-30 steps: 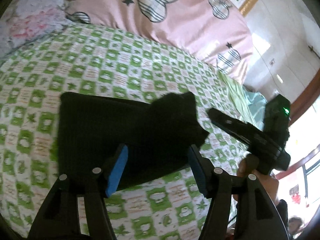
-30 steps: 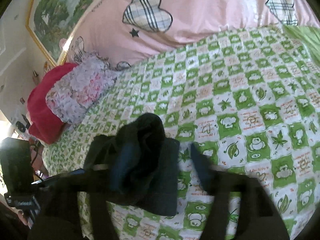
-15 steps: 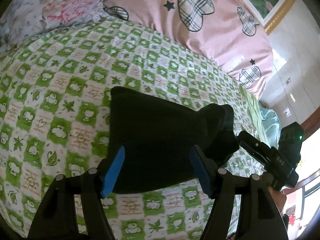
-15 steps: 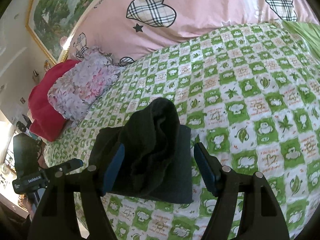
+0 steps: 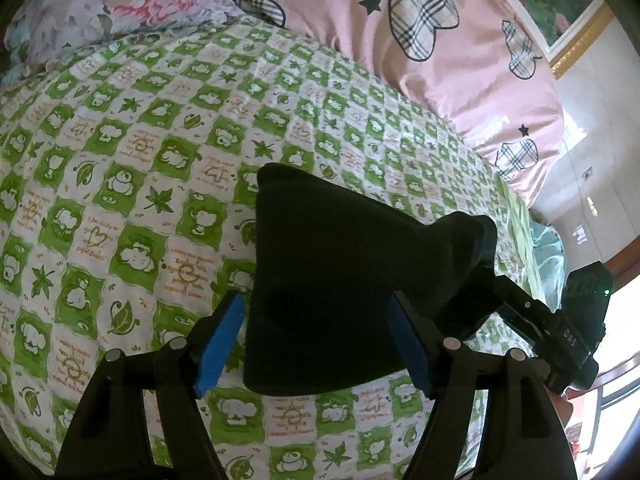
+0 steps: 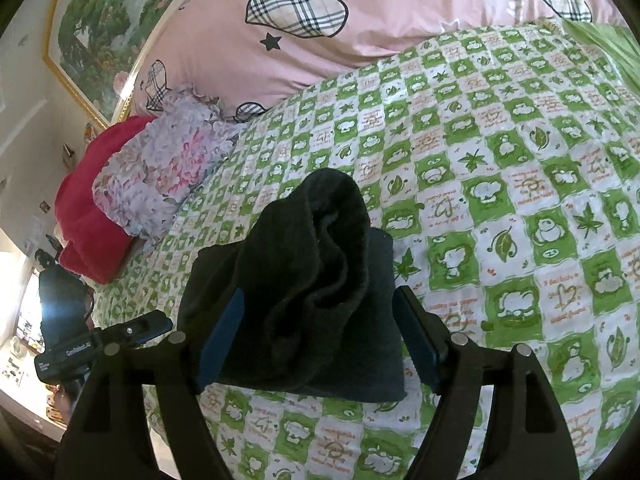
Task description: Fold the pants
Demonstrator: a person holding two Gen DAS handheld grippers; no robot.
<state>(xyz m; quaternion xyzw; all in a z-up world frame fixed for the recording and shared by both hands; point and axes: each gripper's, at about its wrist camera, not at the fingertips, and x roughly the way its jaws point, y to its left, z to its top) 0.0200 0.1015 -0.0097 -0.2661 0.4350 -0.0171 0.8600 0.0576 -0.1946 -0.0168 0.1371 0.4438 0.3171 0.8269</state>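
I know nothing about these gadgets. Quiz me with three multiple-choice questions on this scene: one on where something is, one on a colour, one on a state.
1. Where do the pants lie?
A. on the checked bedspread
B. on the pink pillow
C. on the floor

2. What colour are the left hand-held gripper pads?
A. red
B. blue
C. yellow

3. How do the right hand-held gripper jaws stand?
A. shut tight
B. open
C. out of view

Key: 1 A, green-and-white squares surround them; 2 B, both pads look blue; 3 B, pads apart either side of the cloth.

no lettering reads clearly enough to tell.
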